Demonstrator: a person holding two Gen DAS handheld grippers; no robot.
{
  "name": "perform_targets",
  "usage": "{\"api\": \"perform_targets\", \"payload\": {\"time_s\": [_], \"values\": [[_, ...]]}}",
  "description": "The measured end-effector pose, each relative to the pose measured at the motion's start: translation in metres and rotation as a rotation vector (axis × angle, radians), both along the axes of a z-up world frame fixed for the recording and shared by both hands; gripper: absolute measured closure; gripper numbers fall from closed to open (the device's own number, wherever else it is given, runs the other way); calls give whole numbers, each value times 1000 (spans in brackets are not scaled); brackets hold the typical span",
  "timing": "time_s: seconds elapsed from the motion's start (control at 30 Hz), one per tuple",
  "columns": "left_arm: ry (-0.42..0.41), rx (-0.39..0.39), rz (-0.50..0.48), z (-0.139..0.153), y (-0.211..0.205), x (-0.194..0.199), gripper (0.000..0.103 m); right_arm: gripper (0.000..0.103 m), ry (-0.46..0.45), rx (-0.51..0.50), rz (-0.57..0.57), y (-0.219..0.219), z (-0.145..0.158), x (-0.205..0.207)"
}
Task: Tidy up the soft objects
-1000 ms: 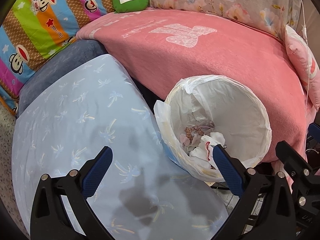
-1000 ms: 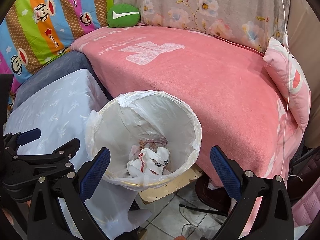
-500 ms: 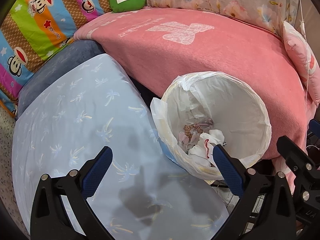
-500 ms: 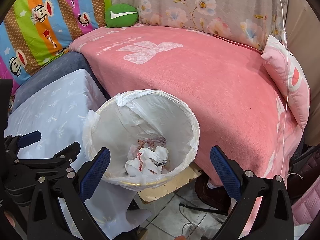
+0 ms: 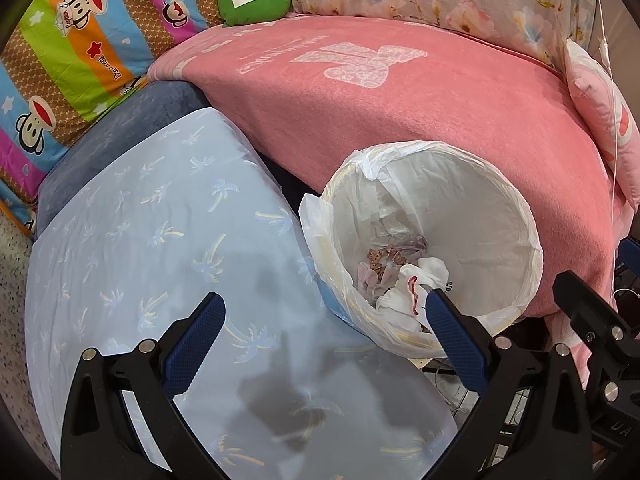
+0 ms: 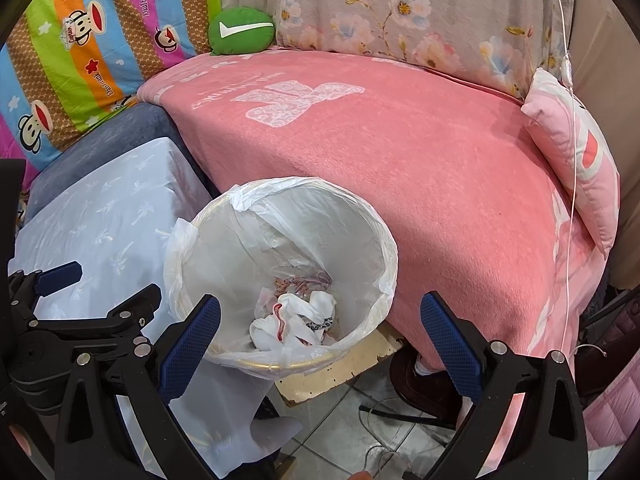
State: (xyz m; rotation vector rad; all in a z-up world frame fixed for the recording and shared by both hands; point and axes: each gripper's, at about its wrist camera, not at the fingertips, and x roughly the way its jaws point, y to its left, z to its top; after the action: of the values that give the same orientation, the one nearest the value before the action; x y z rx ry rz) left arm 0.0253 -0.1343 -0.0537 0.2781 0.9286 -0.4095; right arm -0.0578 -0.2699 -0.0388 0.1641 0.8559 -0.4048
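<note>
Bin (image 6: 384, 240) before blanket (image 6: 440, 168), cloths (image 6: 296, 320) inside, covered stool (image 6: 108, 208) left.

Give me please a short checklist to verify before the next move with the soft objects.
1. Left gripper open and empty: ok.
2. Right gripper open and empty: ok.
3. Green cushion reachable, nothing on top of it: ok, it sits at the back of the pink blanket.
4. Pink pillow free of the white cord: not ok, the cord hangs across it.
5. Bin has room: ok, only crumpled cloth at the bottom.
6. Which soft object comes next: cannot tell.
</note>
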Motion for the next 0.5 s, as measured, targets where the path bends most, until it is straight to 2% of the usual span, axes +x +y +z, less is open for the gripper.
{"api": "perform_targets", "payload": {"time_s": [0.5], "values": [[1,2,2,0,1,0,7,6,-1,1,-1,-1,0,0]]}}
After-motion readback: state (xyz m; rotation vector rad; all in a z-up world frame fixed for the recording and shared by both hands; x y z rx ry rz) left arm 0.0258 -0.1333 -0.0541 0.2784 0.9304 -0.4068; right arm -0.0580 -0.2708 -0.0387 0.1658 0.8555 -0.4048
